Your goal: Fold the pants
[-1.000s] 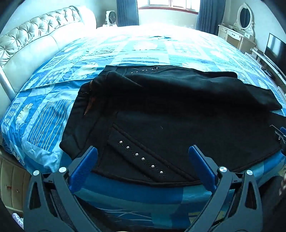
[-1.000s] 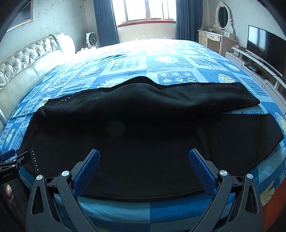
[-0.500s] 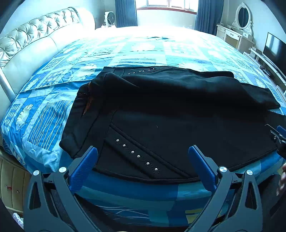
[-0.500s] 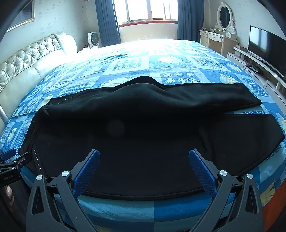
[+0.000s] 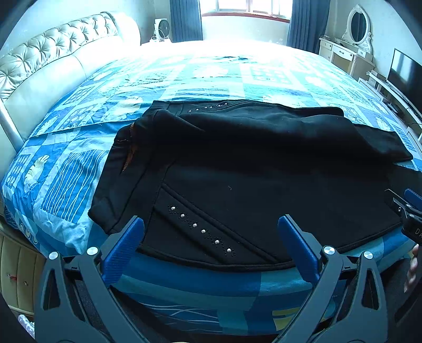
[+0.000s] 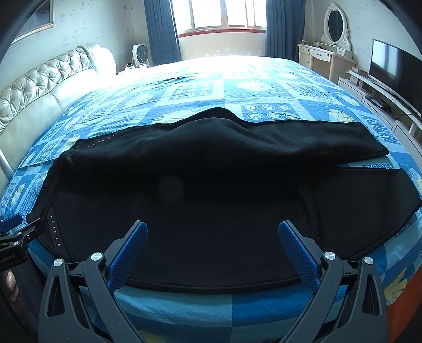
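Both spread wide and empty, my left hand-held gripper [image 5: 211, 232] and right hand-held gripper [image 6: 213, 237] sit just short of the pants [image 6: 211, 190] lying across the bed [image 6: 263, 84] ahead; thick hem overhangs, so a shallow bite risks catching one layer and dragging them off.

Bed [image 6: 237, 87] wearing a blue patchwork cover, tufted cream headboard [image 6: 47, 84] standing at left, daylight flooding through window [image 6: 221, 13] between blue curtains [image 6: 161, 29], white fan [image 6: 139, 54] sitting beside, vanity with oval mirror [image 6: 335, 26] and television [image 6: 395, 71] standing at right.
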